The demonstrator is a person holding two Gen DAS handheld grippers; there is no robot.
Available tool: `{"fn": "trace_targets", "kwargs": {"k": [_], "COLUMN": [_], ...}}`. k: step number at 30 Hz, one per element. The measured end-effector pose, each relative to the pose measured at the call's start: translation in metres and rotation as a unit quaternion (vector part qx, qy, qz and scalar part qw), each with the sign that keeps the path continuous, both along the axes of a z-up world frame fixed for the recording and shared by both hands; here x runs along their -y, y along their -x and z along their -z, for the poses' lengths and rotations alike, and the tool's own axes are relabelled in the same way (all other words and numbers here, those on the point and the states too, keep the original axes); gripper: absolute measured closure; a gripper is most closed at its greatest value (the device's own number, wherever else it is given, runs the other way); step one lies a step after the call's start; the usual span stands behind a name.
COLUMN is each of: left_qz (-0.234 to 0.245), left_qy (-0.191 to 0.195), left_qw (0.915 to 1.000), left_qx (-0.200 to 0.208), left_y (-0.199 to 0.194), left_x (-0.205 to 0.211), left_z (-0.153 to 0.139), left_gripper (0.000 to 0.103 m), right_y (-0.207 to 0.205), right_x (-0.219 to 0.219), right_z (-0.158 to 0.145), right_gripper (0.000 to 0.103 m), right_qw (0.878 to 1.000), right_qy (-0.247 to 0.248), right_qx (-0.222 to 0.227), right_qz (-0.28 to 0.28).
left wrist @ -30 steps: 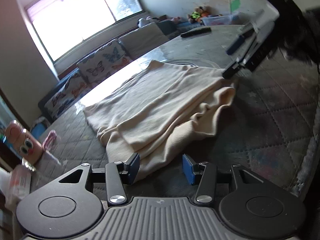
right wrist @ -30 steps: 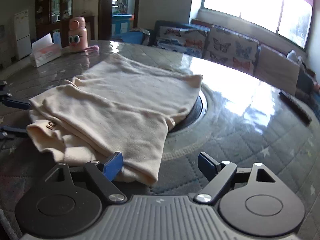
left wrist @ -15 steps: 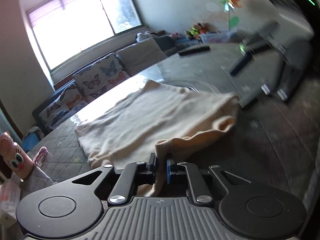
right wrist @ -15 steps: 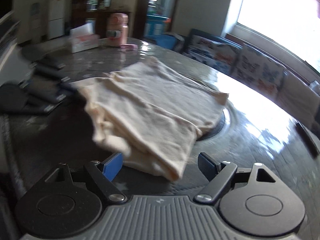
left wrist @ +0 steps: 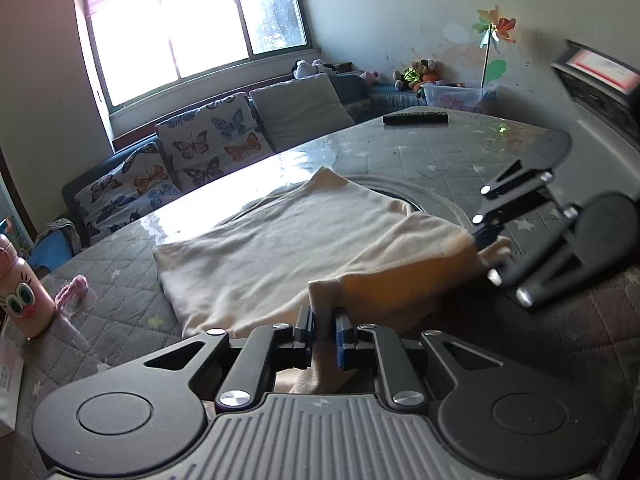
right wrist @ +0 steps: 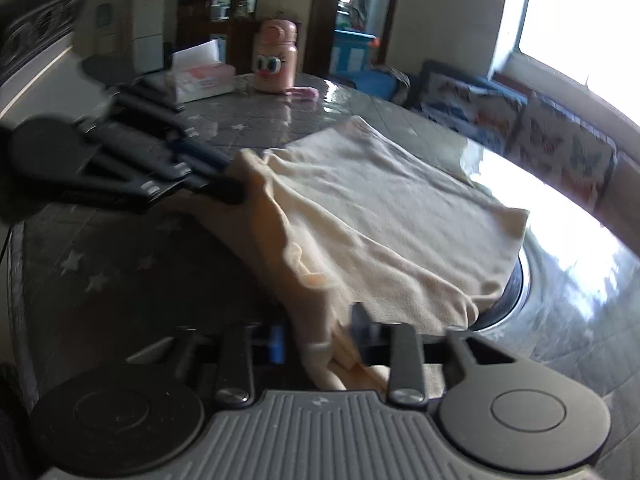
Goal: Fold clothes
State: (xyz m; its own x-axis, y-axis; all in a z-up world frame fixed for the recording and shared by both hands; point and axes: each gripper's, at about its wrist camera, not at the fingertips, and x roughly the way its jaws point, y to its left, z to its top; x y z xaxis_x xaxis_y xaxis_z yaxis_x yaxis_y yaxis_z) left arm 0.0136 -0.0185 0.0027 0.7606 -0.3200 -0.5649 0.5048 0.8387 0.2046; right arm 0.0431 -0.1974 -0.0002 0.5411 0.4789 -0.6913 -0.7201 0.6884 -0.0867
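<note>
Garment: a cream, soft fleecy cloth (left wrist: 304,240) is lying folded in a rough rectangle on the tabletop (left wrist: 420,152), its near edge lifting off the surface between the two tongs.
Left tongs (left wrist: 323,330): black metal arms with blue pads are pinching a bunched corner of the cloth; the jaws are opening slightly, with the fabric pressed between the pads.
Right tongs (right wrist: 320,340): the jaws are closing on a thick wad of the cloth's other near corner, and the fabric is filling the gap between the pads.
Cloth edge: it is sagging in a loose, wrinkled hem from one pair of tongs to the other.
Tabletop: a round, glossy surface over a grey quilted diamond pattern with pale stars, with a circular inset ring (right wrist: 516,280) partly under the cloth.
Bottle (right wrist: 276,58): a pink, rounded flask with cartoon eyes is standing upright at the far edge.
Tissue box (right wrist: 202,74): a rectangular carton is sitting beside the bottle.
</note>
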Motion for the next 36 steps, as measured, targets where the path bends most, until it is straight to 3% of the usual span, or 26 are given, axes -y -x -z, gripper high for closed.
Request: {"fn": "trace_targets", "kwargs": {"k": [4,12,14,15,18,27,36], "left_qz": [0.005,-0.007,-0.008,-0.007,-0.002,0.011,0.036], "left_qy": [-0.024,-0.087,-0.099,-0.104,-0.092,-0.036,-0.006], "left_qw": [0.9996,0.9960,0.9948,0.9942,0.9954,0.9989,0.9991], "left_qx": [0.014,0.021,0.023,0.024,0.026,0.029,0.021], "left_y": [0.018,0.026,0.023,0.022,0.025,0.063,0.129], "left_x": [-0.003,-0.012,-0.014,-0.014,-0.015,-0.022,-0.028], "left_z": [0.004,0.024,0.028,0.030,0.025,-0.016,-0.058], "left_gripper": [0.067,0.063,0.073,0.088,0.093,0.095,0.095], "right_y": [-0.007,-0.013,-0.012,-0.011,-0.006,0.019,0.091], "right_x": [0.007,0.008,0.007,0.007,0.008,0.023,0.045], "right_z": [-0.008,-0.017,-0.017,-0.017,-0.017,-0.042,-0.086], "right_gripper": [0.088,0.090,0.091,0.092,0.093,0.093,0.093], "right_qw": [1.000,0.999,0.999,0.999,0.998,0.998,0.996], "right_qy": [-0.025,-0.042,-0.043,-0.044,-0.047,-0.064,-0.077], "right_qx": [-0.013,-0.009,-0.007,-0.006,0.000,0.013,0.006], "right_qz": [0.014,0.025,0.027,0.027,0.028,0.017,-0.034]}}
